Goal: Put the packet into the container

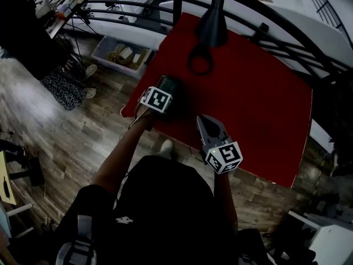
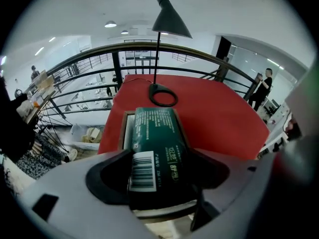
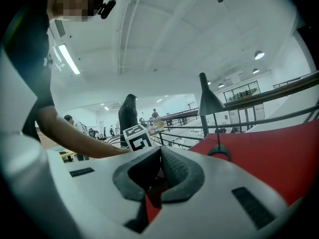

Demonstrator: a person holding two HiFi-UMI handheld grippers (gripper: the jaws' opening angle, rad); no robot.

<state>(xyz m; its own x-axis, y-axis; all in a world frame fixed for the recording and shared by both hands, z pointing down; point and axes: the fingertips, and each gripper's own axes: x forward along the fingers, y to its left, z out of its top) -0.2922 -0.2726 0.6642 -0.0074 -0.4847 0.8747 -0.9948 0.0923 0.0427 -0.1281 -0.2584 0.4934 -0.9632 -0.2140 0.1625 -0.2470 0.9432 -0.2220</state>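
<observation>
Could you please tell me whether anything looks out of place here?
Only the green packet: it lies along the container, but its barcode end rides over the near rim, in the jaws of the left hand-held gripper, so it seems not fully in.

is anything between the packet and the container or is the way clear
Nothing visible stands in the way. The left gripper holds the packet in its fingers right over the open container. The lamp base stands farther back on the red table, apart from both.
</observation>
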